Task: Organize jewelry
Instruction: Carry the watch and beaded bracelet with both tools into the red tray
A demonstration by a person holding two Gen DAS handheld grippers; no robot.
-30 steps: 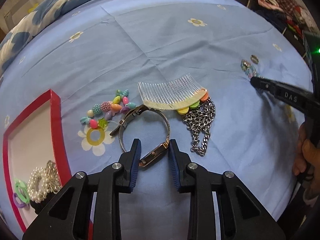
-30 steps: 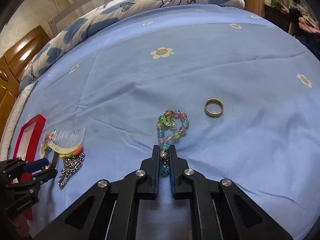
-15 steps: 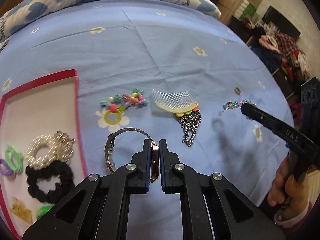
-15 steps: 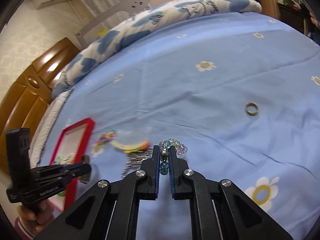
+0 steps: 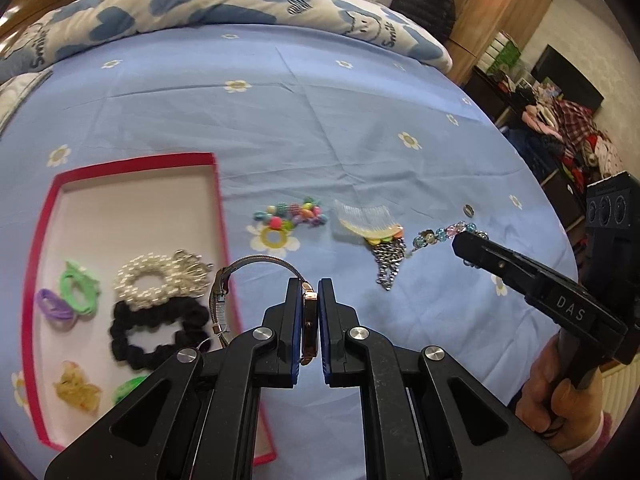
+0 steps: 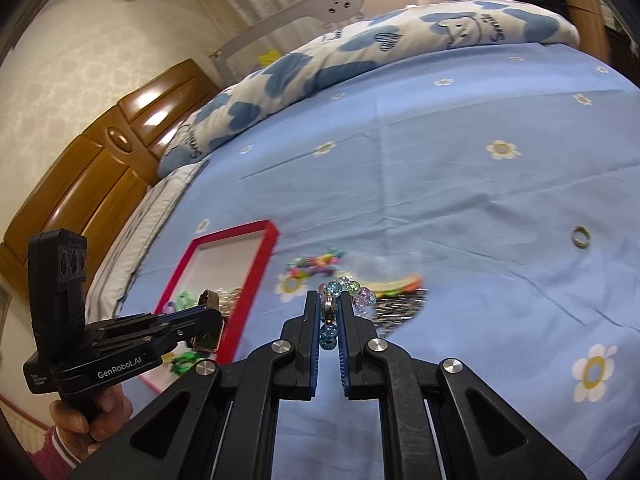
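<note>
My left gripper is shut on a rose-gold wristwatch; its mesh band loops out over the right rim of the red-rimmed tray. My right gripper is shut on a glass-bead bracelet and holds it above the sheet; the bracelet also shows in the left wrist view. The tray holds a pearl scrunchie, a black scrunchie and small hair ties. The left gripper shows in the right wrist view by the tray.
On the blue flowered sheet lie a coloured bead bracelet, a clear comb over a silver chain, and a gold ring. A folded duvet lies at the far edge. Wooden furniture stands beyond the bed.
My left gripper closed on the watch, lifted it and carried it left to the tray's edge. My right gripper lifted the bead bracelet and moved left toward the comb.
</note>
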